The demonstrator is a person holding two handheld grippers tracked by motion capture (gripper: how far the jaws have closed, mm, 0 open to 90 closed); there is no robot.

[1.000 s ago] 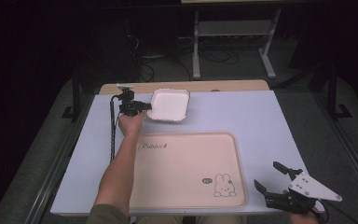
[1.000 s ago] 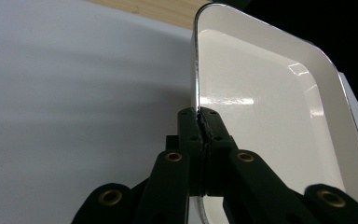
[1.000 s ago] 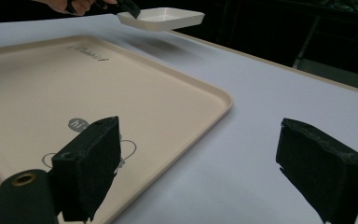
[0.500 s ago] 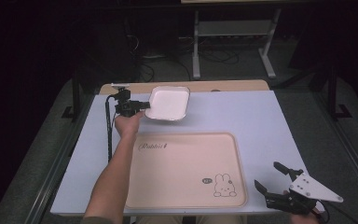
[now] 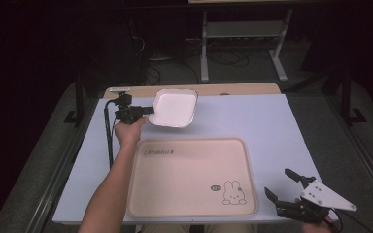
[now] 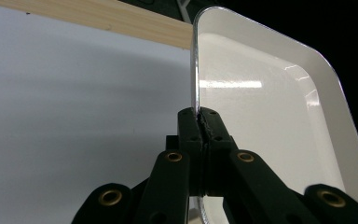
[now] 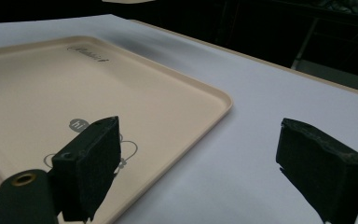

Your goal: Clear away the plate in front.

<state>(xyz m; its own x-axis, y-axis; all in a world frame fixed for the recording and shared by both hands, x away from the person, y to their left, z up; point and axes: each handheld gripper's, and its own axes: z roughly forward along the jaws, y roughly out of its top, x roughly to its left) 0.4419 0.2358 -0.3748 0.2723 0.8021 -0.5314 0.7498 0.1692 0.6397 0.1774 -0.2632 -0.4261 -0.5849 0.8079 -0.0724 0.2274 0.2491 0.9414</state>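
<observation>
In the high view, a white rectangular dish (image 5: 174, 108) is seen in the upper middle of the frame, left of centre, tilted and lifted clear of the pale table (image 5: 281, 126), with its shadow cast on the surface beneath it. Its left rim is pinched by the left gripper (image 5: 148, 110), which is held in the person's left hand (image 5: 128, 132) at the upper left of the table; a black cable is seen trailing down from it along the forearm.

In the left gripper view, the dish (image 6: 270, 126) is shown edge-on in the right half of the frame, and its thin metal-edged rim is clamped between the two black jaws, which are closed tight against it with no gap visible. A wooden strip (image 6: 98, 18) is seen across the top left, at the far edge of the table.

A beige serving tray (image 5: 189, 179) printed with a small rabbit figure is laid flat in the lower middle of the high view, just below the raised dish and apart from it.

The right gripper (image 5: 284, 188) is seen at the lower right corner of the high view, beside the tray's right edge. In the right gripper view, its jaws are spread wide apart, nothing is held between them, and the tray (image 7: 177, 93) lies in the left half of the frame.
</observation>
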